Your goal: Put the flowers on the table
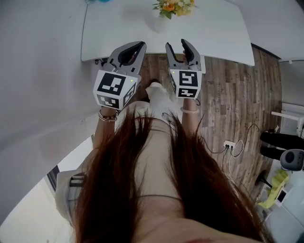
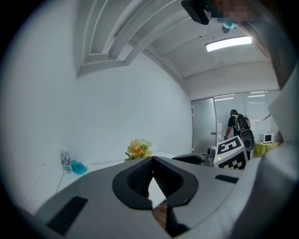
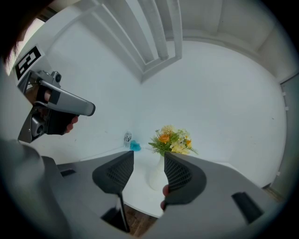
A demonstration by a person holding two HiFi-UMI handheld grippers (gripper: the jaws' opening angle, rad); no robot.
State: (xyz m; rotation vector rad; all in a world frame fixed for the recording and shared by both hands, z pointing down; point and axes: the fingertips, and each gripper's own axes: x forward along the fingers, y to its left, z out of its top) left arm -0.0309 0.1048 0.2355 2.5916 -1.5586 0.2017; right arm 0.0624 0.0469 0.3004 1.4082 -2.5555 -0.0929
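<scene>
**A:** Where do the flowers stand?
**B:** At my twelve o'clock: flowers [image 1: 173,6] in a white vase [image 1: 160,23], on the white table [image 1: 213,33].
**A:** And the jaws?
**B:** My left gripper [image 2: 152,158] is clenched on nothing. My right gripper [image 3: 148,153] is released and empty, with the vase well beyond its gap.

flowers [image 1: 173,6] cropped at top, bottle [image 2: 65,159] label unreadable
</scene>
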